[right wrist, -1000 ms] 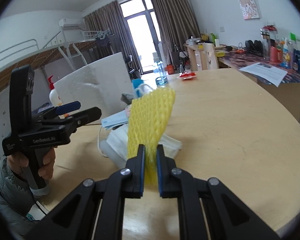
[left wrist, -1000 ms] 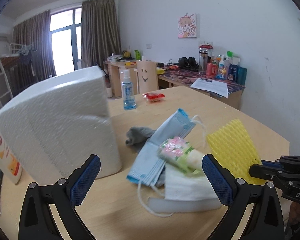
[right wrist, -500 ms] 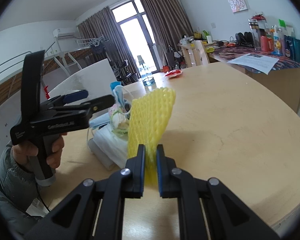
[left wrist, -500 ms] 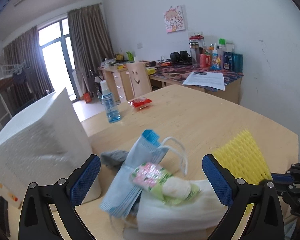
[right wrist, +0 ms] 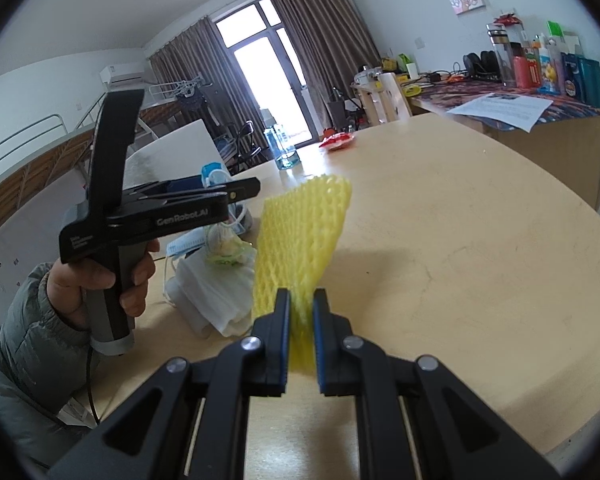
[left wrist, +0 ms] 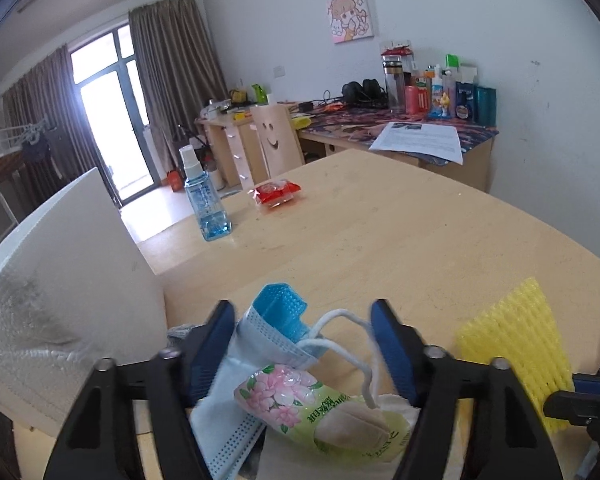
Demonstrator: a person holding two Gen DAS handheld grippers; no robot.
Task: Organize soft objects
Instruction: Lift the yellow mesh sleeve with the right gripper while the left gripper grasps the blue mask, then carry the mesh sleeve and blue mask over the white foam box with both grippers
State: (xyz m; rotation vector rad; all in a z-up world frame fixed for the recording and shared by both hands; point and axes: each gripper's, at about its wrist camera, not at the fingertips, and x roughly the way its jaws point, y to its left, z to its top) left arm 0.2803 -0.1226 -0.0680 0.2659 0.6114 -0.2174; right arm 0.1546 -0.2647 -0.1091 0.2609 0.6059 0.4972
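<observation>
Soft objects as I see them. Yellow foam net [right wrist: 300, 236]: standing upright, just right of the pile. Blue face mask [left wrist: 260, 344]: crumpled, loops loose, atop the pile. Floral tissue packet [left wrist: 312, 412]: lying tilted against the mask. White folded cloth [right wrist: 212, 292]: flat beneath both.

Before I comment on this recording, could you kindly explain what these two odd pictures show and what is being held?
There is no robot: a person holds a pistol-grip gripper in each hand, each with a fisheye camera looking along its fingers. In the right wrist view the right gripper is clamped on a yellow foam fruit net. The left gripper, jaws just closing, straddles a blue face mask without visibly gripping it. The mask lies beside a floral tissue pack on the round wooden table.
</observation>
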